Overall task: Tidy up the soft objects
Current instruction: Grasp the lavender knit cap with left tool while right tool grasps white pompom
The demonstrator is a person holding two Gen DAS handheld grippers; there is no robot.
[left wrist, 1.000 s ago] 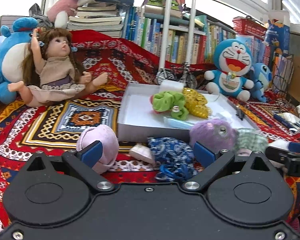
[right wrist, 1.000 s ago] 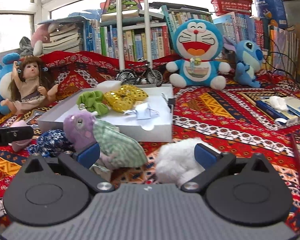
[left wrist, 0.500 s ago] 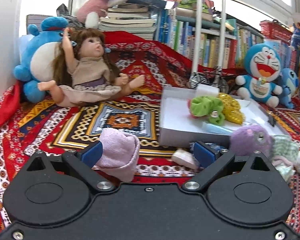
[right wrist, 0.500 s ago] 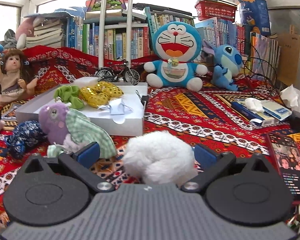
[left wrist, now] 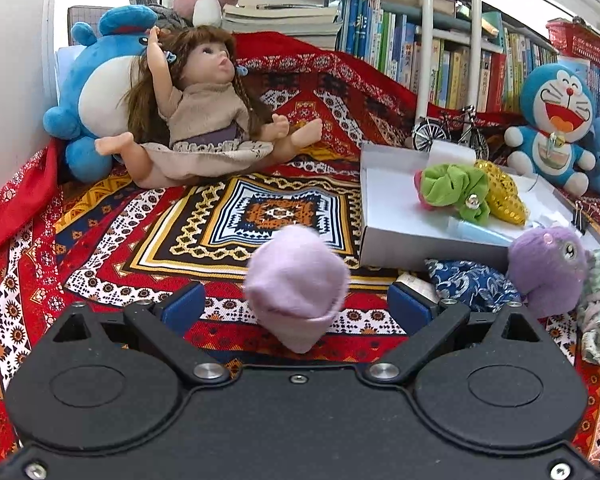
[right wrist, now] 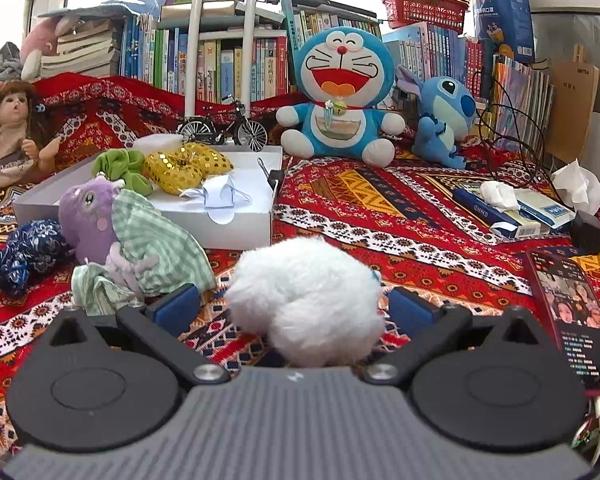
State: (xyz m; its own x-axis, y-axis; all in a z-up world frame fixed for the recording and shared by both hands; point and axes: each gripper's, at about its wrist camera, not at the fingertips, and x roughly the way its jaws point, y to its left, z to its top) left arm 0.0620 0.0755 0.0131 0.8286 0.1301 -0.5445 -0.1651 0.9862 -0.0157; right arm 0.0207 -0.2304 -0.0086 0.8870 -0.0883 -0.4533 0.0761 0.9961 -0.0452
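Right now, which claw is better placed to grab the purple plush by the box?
Right. The purple plush lies close to the right claw, just left of its fingers. From the left claw it sits far right, and the lilac sock fills that open gap.

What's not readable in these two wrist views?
- Lilac pouch, left view: motion-blurred; underside hidden by the gripper body.
- White fluffy toy, right view: its near underside is hidden by the gripper body.
- Phone, right view: text too small.
- Blue scrunchie, left view: partly behind a finger.
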